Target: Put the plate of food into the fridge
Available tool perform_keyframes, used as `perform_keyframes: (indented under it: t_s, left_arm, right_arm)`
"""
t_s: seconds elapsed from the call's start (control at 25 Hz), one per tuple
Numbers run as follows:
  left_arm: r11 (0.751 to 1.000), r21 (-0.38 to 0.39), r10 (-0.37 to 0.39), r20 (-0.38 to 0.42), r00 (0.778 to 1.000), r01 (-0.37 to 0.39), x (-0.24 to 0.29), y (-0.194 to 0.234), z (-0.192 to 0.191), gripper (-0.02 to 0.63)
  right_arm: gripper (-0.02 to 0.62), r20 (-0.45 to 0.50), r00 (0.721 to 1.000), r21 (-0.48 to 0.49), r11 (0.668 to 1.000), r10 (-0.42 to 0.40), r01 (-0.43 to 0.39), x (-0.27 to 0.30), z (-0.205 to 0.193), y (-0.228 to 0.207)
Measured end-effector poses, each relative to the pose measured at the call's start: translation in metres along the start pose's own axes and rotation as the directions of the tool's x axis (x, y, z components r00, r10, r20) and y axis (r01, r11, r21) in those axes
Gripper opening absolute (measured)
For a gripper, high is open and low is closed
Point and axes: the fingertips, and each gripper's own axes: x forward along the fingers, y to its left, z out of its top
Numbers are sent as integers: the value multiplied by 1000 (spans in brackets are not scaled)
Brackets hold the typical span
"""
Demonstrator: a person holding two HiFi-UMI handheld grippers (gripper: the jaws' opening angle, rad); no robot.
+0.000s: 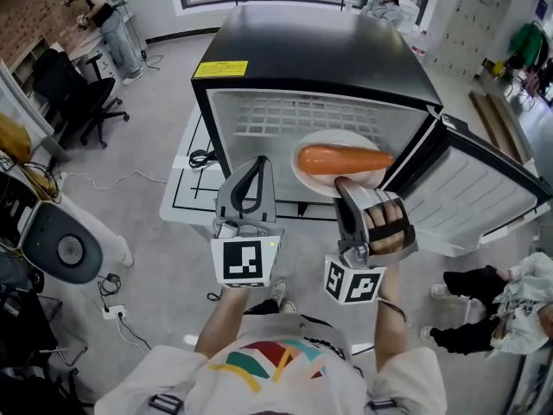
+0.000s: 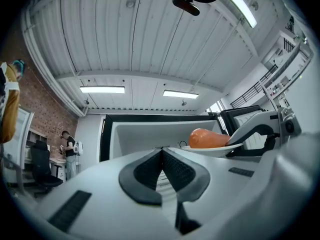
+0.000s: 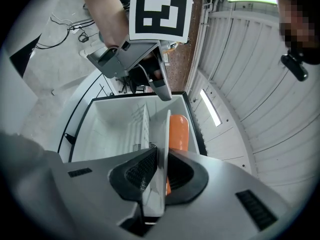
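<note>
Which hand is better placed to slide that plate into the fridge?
Right. The right gripper is shut on the plate by its rim, holding the orange food at the open fridge. The left gripper is shut, empty, beside it.

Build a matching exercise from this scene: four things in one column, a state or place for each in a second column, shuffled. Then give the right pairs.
Things
1. plate
2. orange food
3. left gripper
4. fridge door

States or places
A. swung open, at the right of the head view
B. jaws together, nothing between them
C. lying on the plate
D. clamped at its rim by the right gripper

Pairs: 1-D, 2-C, 3-B, 4-A
</note>
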Motion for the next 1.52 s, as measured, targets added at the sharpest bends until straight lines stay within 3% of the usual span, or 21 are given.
perform_keyframes:
  t_s: [0.16, 0.64, 1.12, 1.52]
  left_arm:
    - [998, -57, -38, -13, 999, 37, 22, 8, -11, 6]
    - [995, -63, -71, 4, 997, 71, 62, 24, -20, 6]
    - [993, -62, -101, -6, 995, 100, 88, 24, -32, 6]
    - [993, -74, -99, -29, 995, 97, 97, 26, -42, 6]
  right_arm:
    - [40, -4, 1000, -7, 1000, 12, -12, 27, -3, -3]
    - [41, -5, 1000, -5, 1000, 10, -10, 91, -5, -8]
    - [44, -25, 993, 10, 994, 113, -113, 143, -26, 5]
    - [44, -23, 970, 4, 970, 242, -242, 171, -39, 24]
